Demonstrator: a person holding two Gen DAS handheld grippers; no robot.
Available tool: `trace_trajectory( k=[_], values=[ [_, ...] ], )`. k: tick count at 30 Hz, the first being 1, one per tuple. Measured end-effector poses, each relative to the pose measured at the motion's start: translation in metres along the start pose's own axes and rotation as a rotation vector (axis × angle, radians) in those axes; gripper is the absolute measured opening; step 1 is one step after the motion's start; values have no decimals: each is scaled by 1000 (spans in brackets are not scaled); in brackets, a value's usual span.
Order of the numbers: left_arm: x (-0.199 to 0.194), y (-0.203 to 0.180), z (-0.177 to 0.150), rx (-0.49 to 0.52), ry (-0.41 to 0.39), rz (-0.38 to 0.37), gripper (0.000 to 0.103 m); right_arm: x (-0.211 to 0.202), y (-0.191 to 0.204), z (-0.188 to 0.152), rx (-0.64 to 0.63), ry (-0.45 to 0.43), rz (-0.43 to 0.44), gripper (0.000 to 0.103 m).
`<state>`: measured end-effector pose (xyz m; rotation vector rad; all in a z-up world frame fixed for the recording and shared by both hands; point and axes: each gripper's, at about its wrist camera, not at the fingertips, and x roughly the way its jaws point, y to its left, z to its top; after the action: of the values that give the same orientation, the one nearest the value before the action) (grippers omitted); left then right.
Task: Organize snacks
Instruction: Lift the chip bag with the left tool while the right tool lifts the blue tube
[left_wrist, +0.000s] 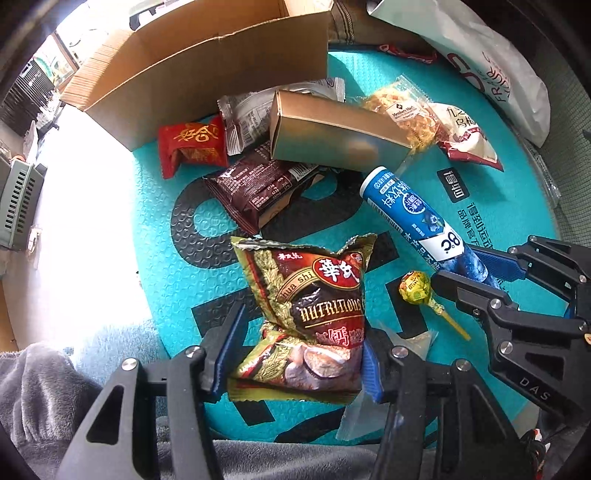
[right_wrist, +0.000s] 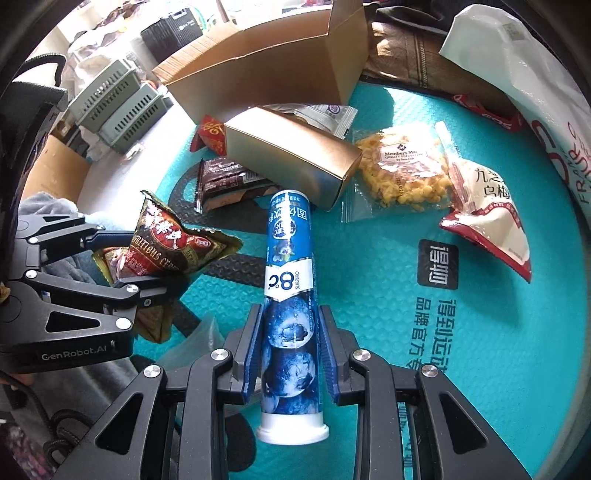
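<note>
The left gripper (left_wrist: 295, 354) is clamped on one brown-and-green cereal packet (left_wrist: 306, 314), its blue pads pressing the packet's crumpled lower half, and the right wrist view shows the packet lifted off the teal mat (right_wrist: 498, 350). The right gripper (right_wrist: 290, 350) is closed tight around one blue tube (right_wrist: 291, 280) printed with blueberries, white cap toward the camera, far end pointing at the pile. Beside the tube's lower part lies one yellow-wrapped lollipop (left_wrist: 419, 290) on the mat. Farther back sit one dark brown wrapped bar (left_wrist: 258, 184), one red packet (left_wrist: 194, 146), one gold carton (left_wrist: 332, 129) resting partly on a silver sachet (left_wrist: 243, 118), one clear bag of yellow crisps (right_wrist: 402, 166) and one red-and-white pouch (right_wrist: 487, 214). Beyond them stands one open cardboard box (left_wrist: 207, 66); its inside is hidden from both cameras, so its contents cannot be told. A white shopping bag (right_wrist: 535, 92) is cut off at the right edge, and what seems to be another red wrapper (left_wrist: 406, 53) peeks out beside it.
</note>
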<state>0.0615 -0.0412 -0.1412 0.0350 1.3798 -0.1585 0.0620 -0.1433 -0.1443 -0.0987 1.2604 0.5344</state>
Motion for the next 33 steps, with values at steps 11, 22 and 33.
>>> trace_trajectory(
  k=[11, 22, 33],
  values=[
    [-32, 32, -18, -73, -65, -46, 54, -33, 21, 3, 37, -59, 45, 28],
    [-72, 55, -3, -117, -172, -69, 47, -62, 45, 34, -2, -151, 88, 28],
    [-95, 79, 44, -148, -271, -84, 45, -68, 50, 82, -21, -223, 111, 28]
  ],
)
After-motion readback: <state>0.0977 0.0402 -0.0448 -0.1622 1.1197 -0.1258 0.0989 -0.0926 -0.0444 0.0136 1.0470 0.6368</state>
